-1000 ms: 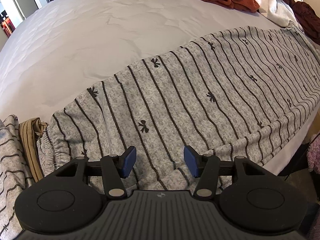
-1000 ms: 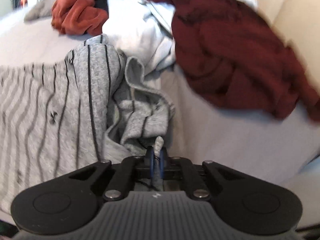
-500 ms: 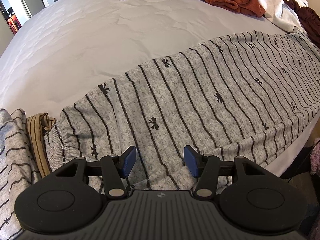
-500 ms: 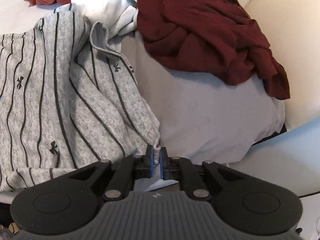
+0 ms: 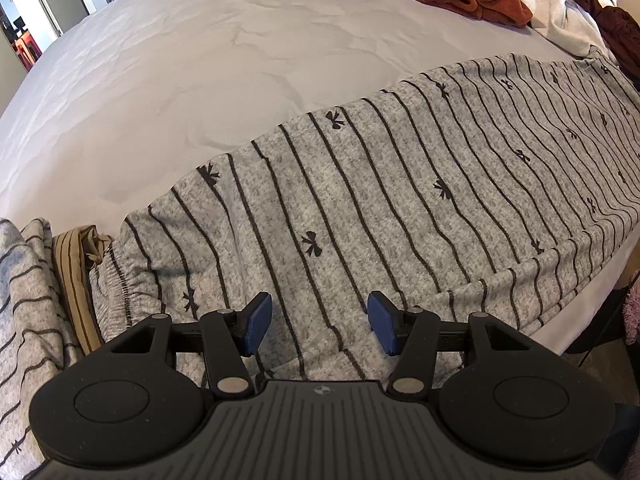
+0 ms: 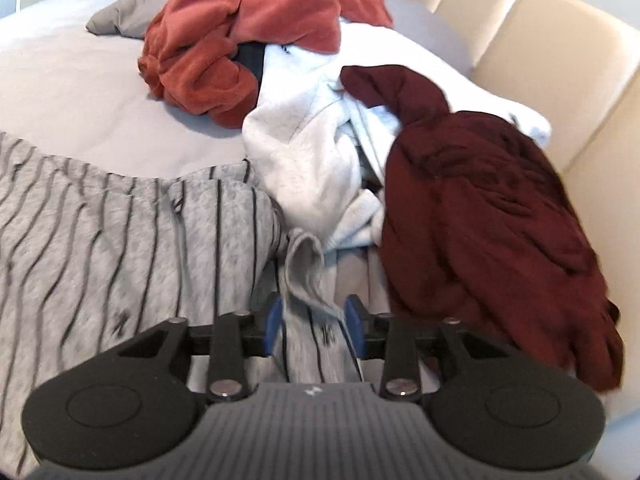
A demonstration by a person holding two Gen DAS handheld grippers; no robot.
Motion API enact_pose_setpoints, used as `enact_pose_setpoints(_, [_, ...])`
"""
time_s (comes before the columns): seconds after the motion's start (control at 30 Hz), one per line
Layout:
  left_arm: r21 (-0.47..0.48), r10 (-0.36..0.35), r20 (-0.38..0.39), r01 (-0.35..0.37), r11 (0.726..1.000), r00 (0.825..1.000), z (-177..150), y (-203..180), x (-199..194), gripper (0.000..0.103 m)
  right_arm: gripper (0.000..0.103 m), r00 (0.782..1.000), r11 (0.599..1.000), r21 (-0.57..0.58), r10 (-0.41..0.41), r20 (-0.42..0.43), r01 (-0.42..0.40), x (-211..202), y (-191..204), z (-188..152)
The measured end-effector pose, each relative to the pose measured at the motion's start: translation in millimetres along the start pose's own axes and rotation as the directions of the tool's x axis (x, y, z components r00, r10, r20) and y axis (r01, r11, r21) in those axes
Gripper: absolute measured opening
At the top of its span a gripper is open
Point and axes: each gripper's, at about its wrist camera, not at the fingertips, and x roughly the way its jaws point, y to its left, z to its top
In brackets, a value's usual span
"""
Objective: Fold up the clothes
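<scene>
Striped trousers [image 5: 380,200] lie flattened along the bed [image 5: 200,80]. Their cuff [image 6: 308,276], pinched a second ago, is being released by the right gripper [image 6: 314,330], its jaws opening around it. The left gripper [image 5: 320,322] is held half open above the trousers, empty; folding can begin.

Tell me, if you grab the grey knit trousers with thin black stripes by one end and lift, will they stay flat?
Probably not. The grey knit trousers with thin black stripes drape over the bed edge, so they look floppy. The cuff bunches between the right gripper, whose jaws are opening, so it would likely sag and slip free.

striped garment [image 5: 400,208]: matt flecked knit | orange garment [image 6: 240,40]: fleecy
</scene>
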Motion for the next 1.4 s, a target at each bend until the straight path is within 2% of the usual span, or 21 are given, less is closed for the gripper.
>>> enact_pose_setpoints(0.07, [0.006,0.001,-0.003,-0.001,1.0,1.0,1.5,-1.3,1.4,0.051,0.062,1.0,1.0,0.009,0.005,-0.014,-0.005,20.7,-3.3,7.8])
enact_pose_setpoints(0.13, [0.01,0.0,-0.007,0.0,1.0,1.0,3.2,-1.8,3.7,0.051,0.059,1.0,0.999,0.022,0.025,-0.016,-0.025,33.9,-4.0,11.8])
enact_pose_setpoints(0.17, [0.011,0.002,-0.011,-0.002,1.0,1.0,4.1,-1.9,5.2,0.051,0.052,0.999,0.999,0.032,0.037,-0.017,-0.037,39.6,-5.4,14.9])
enact_pose_setpoints(0.2, [0.011,0.004,-0.015,-0.004,1.0,1.0,5.1,-2.0,6.8,0.051,0.023,0.999,0.998,0.049,0.041,-0.028,-0.04,44.2,-7.2,17.3])
enact_pose_setpoints(0.23, [0.013,0.006,-0.018,-0.006,1.0,1.0,5.9,-2.4,8.2,0.051,0.007,0.998,0.997,0.068,0.044,-0.041,-0.041,48.5,-9.2,19.6])
enact_pose_setpoints(0.27, [0.015,0.009,-0.021,-0.008,1.0,1.0,6.6,-2.8,9.5,0.051,0.006,0.999,0.996,0.081,0.025,-0.045,-0.021,50.2,-11.1,21.5])
enact_pose_setpoints(0.4, [0.027,0.003,-0.025,-0.003,1.0,1.0,8.3,-5.0,13.4,0.051,0.006,0.997,0.994,0.085,-0.062,-0.036,0.065,55.8,-18.1,29.1])
enact_pose_setpoints(0.53, [0.044,0.005,-0.03,-0.003,0.999,1.0,8.2,-7.2,15.5,0.051,0.007,0.993,0.994,0.052,-0.094,-0.071,0.098,67.5,-12.6,31.7])
enact_pose_setpoints(0.57, [0.046,0.005,-0.029,-0.004,0.999,1.0,7.9,-7.4,15.2,0.051,0.014,0.991,0.993,0.036,-0.106,-0.081,0.109,69.7,-9.8,31.7])
enact_pose_setpoints(0.6, [0.047,0.005,-0.025,-0.004,0.999,1.0,7.5,-7.3,14.6,0.051,0.028,0.989,0.991,0.041,-0.122,-0.077,0.126,66.4,-11.3,31.8])
enact_pose_setpoints(0.63, [0.046,0.006,-0.021,-0.005,0.999,1.0,6.9,-7.0,13.7,0.051,0.033,0.988,0.988,0.049,-0.139,-0.071,0.143,62.0,-13.7,31.8])
enact_pose_setpoints(0.7, [0.042,0.01,-0.012,-0.01,0.999,1.0,5.4,-6.0,12.0,0.051,0.032,0.987,0.984,0.087,-0.154,-0.055,0.158,50.4,-21.3,31.6])
enact_pose_setpoints(0.77, [0.035,0.015,-0.005,-0.015,0.999,1.0,4.3,-4.7,10.2,0.051,0.03,0.991,0.982,0.137,-0.128,-0.033,0.131,33.9,-28.8,29.2])
enact_pose_setpoints(0.87, [0.028,0.013,0.005,-0.013,1.0,1.0,1.7,-3.0,8.0,0.051,0.03,1.0,0.987,0.161,-0.021,0.011,0.019,9.8,-29.5,21.5])
enact_pose_setpoints(1.0, [0.032,0.013,0.005,-0.014,0.999,1.0,-0.7,-3.6,7.9,0.051,0.033,0.993,0.976,0.185,0.107,0.055,-0.115,-1.6,-20.3,9.6])
enact_pose_setpoints(1.13, [0.036,0.012,0.021,-0.012,0.999,1.0,2.5,-7.3,4.8,0.051,0.035,0.96,0.943,0.184,0.277,0.032,-0.278,7.8,4.1,9.1])
enact_pose_setpoints(1.27, [0.03,0.017,0.029,-0.017,0.999,0.999,2.9,-8.1,3.4,0.051,0.035,0.904,0.899,0.109,0.427,-0.004,-0.424,8.9,35.6,8.9])
enact_pose_setpoints(1.33, [0.028,0.021,0.026,-0.022,0.999,0.999,3.0,-8.3,4.6,0.051,0.036,0.865,0.862,0.09,0.502,-0.018,-0.498,7.2,46.1,7.8])
enact_pose_setpoints(1.4, [0.028,0.023,0.022,-0.024,0.999,0.999,3.3,-8.6,5.8,0.051,0.036,0.806,0.806,0.088,0.59,-0.04,-0.586,4.9,53.5,5.0])
